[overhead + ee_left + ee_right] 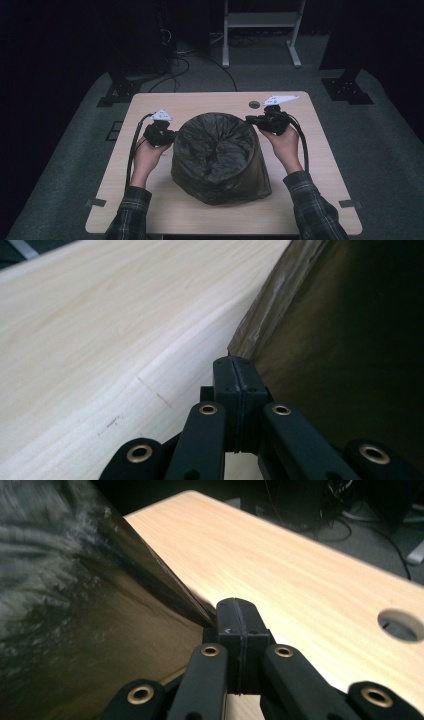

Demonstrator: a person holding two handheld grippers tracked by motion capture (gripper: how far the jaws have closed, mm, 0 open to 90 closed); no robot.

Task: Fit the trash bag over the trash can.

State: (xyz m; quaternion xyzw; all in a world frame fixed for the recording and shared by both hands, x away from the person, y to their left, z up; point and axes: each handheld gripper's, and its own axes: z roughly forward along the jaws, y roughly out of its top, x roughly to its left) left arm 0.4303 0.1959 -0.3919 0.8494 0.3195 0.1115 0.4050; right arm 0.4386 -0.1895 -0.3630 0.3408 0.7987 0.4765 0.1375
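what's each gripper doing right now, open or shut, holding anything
left gripper: shut on the black bag edge
right gripper: shut on the bag's other edge

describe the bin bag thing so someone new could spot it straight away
On the light wooden table, look to the middle, between the left gripper and right gripper. The dark bag stands there over a round bin, crinkled, glossy, and the biggest thing on the table.

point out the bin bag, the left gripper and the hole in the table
bin bag [218, 150], high view, on the crinkled black plastic sunk inside the bin
left gripper [235, 371], left gripper view, at the tips of its shut fingers
hole in the table [401, 624], right gripper view, in its dark opening
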